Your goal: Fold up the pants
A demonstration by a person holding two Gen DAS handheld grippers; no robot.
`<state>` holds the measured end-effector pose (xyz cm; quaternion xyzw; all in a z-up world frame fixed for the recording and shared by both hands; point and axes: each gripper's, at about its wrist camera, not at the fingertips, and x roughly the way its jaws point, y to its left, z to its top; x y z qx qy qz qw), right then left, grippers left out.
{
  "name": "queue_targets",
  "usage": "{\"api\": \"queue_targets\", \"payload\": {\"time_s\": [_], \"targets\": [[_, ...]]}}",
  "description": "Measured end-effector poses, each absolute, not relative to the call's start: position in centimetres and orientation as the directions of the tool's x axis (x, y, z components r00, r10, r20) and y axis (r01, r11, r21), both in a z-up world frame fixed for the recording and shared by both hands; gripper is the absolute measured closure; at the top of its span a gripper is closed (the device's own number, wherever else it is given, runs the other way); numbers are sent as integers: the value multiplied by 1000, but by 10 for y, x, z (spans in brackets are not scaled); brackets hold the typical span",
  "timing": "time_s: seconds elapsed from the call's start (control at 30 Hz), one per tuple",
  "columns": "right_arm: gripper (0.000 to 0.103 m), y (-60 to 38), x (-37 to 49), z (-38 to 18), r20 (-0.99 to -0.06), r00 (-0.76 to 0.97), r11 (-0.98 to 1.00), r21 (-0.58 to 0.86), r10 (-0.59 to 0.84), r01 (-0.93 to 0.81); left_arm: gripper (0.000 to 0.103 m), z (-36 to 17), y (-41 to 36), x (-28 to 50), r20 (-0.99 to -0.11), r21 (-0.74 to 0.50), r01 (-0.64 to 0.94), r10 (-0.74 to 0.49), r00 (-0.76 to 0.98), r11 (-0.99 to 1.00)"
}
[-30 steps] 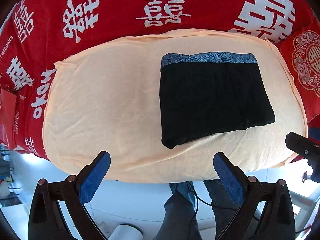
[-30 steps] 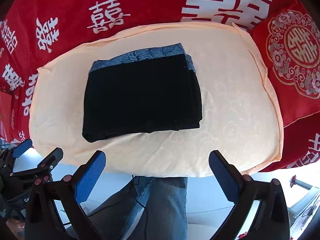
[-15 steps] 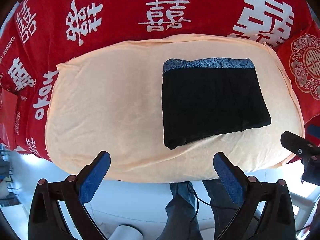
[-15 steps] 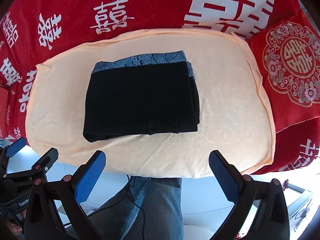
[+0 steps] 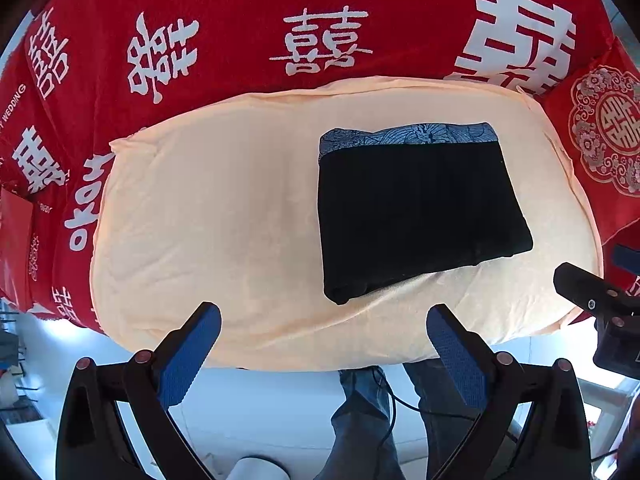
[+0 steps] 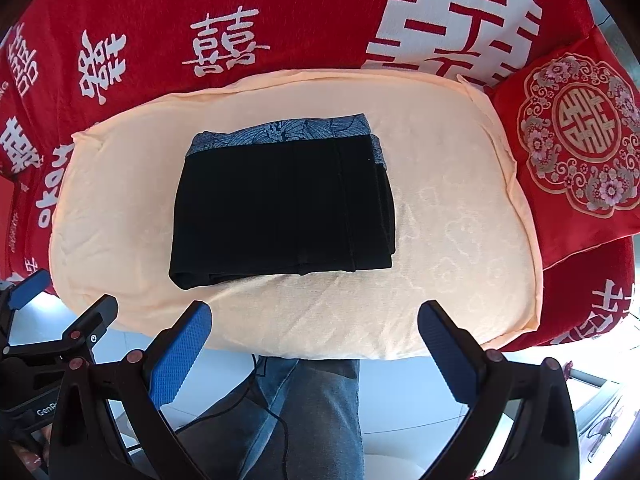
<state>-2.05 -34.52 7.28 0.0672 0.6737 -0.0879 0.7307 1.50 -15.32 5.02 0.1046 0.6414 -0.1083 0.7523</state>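
Cream cushion (image 6: 440, 240): folded pants (image 6: 280, 208) beyond both spread hand-held grippers

The pants (image 6: 280, 208) lie folded on a cloth (image 6: 440, 240), which is spread over the blanket (image 6: 320, 20). A cushion (image 6: 576, 136) sits to the right of the cloth, touching its edge. Both hand-held grippers (left (image 5: 323, 338), right (image 6: 314, 334)) hang before the cloth's near edge, apart from the pants, above the person's legs (image 6: 320, 408).
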Motion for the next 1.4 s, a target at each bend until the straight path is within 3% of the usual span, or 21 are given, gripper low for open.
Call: {"api": "queue_targets", "payload": {"time_s": [1.4], "targets": [[0,-359,-21,69,-993,98,979,-48,-68,199,0,48,-173,11,-987,37,276,-8,159,960]]}}
